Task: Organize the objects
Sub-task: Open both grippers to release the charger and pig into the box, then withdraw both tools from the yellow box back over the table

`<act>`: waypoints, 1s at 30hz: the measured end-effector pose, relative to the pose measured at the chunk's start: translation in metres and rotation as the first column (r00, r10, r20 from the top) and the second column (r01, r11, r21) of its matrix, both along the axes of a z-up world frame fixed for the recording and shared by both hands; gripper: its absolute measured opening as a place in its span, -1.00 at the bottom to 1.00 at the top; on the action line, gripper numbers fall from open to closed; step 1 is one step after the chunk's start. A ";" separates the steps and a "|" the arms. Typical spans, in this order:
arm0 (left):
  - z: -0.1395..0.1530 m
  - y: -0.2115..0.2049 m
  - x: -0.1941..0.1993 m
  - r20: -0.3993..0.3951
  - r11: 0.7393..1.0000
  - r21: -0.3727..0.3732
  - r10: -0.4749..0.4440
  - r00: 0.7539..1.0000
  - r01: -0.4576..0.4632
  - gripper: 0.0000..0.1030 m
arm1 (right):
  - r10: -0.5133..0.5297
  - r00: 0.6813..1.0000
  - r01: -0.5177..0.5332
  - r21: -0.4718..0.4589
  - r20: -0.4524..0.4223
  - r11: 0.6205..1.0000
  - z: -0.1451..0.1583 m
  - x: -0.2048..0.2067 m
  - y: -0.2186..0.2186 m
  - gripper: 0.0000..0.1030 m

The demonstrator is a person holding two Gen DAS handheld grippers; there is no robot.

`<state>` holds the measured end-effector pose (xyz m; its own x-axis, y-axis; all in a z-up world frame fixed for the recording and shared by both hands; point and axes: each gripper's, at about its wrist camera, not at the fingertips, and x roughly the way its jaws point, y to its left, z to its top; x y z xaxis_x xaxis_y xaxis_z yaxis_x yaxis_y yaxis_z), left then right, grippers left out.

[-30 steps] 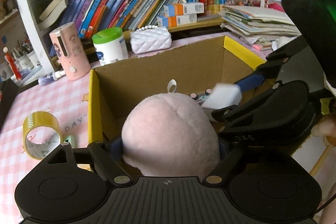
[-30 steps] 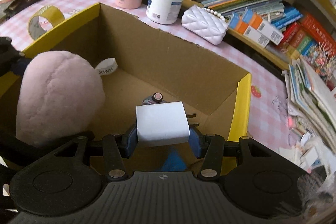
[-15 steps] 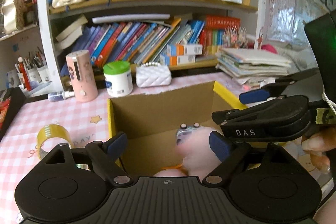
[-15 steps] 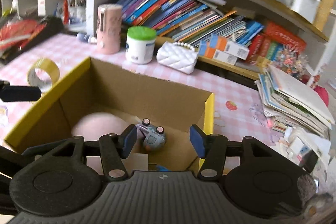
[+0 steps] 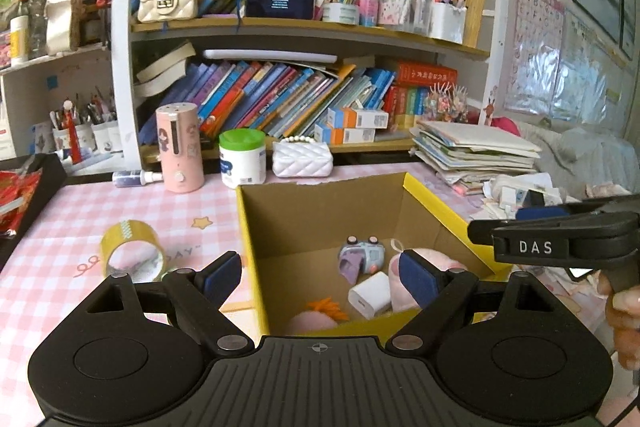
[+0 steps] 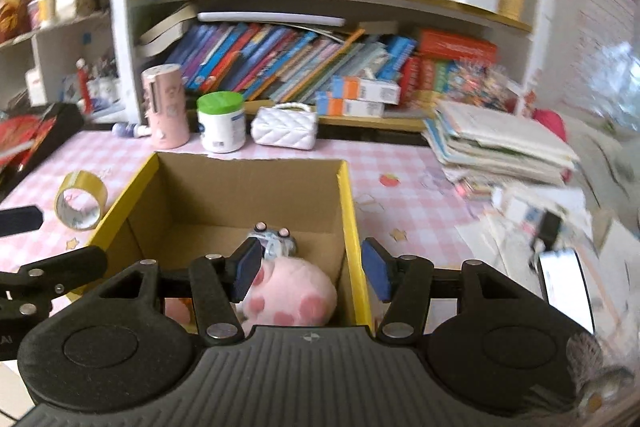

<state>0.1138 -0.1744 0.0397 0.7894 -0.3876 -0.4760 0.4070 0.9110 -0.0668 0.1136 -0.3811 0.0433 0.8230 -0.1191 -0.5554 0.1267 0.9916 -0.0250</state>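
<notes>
Both grippers empty above box: left gripper wide open, right gripper partly open. Plush, charger, toy car lie inside, below them.

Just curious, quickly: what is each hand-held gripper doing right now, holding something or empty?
Left hand-held gripper: open, holding nothing, above the cardboard box.
Right hand-held gripper: open, holding nothing, above the same box.
</notes>
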 end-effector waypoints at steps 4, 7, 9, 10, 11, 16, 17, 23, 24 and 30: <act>-0.005 0.015 -0.013 -0.018 1.000 0.002 -0.002 1.000 0.002 0.72 | -0.041 0.999 0.041 -0.003 -0.001 0.999 -0.008 -0.023 0.017 0.04; -0.011 0.028 -0.022 -0.039 1.000 0.016 0.008 0.999 -0.008 0.72 | -0.056 0.998 0.056 0.001 -0.025 0.998 -0.017 -0.033 0.032 0.04; -0.016 0.036 -0.027 -0.055 1.000 0.026 0.015 0.998 -0.013 0.72 | -0.067 0.997 0.067 0.002 -0.040 0.998 -0.024 -0.042 0.043 0.03; -0.019 0.041 -0.031 -0.063 0.999 0.034 0.020 0.998 -0.018 0.72 | -0.072 0.996 0.072 0.000 -0.048 0.997 -0.027 -0.046 0.048 0.01; -0.022 0.046 -0.034 -0.072 0.999 0.041 0.026 0.997 -0.023 0.72 | -0.076 0.995 0.076 -0.002 -0.058 0.997 -0.031 -0.051 0.053 0.00; -0.034 0.068 -0.050 -0.111 0.997 0.071 0.050 0.993 -0.042 0.72 | -0.093 0.990 0.095 0.008 -0.108 0.995 -0.046 -0.069 0.076 0.00; -0.036 0.072 -0.053 -0.118 0.996 0.075 0.052 0.992 -0.044 0.72 | -0.096 0.988 0.099 0.014 -0.118 0.995 -0.049 -0.072 0.080 0.00; -0.047 0.094 -0.071 -0.153 0.994 0.102 0.065 0.986 -0.050 0.72 | -0.090 0.981 0.096 0.025 -0.171 0.995 -0.063 -0.090 0.108 0.02; -0.048 0.098 -0.073 -0.160 0.993 0.104 0.069 0.985 -0.053 0.72 | -0.083 0.980 0.089 0.027 -0.181 0.996 -0.065 -0.093 0.113 0.02; -0.055 0.121 -0.084 -0.191 0.992 0.107 0.089 0.978 -0.069 0.72 | -0.049 0.973 0.057 0.031 -0.225 0.998 -0.075 -0.102 0.140 0.07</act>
<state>0.0301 -0.0534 -0.0149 0.7037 -0.2713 -0.6566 0.3218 0.9457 -0.0458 0.0119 -0.2409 -0.0320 0.6701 -0.1349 -0.7300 0.1745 0.9844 -0.0217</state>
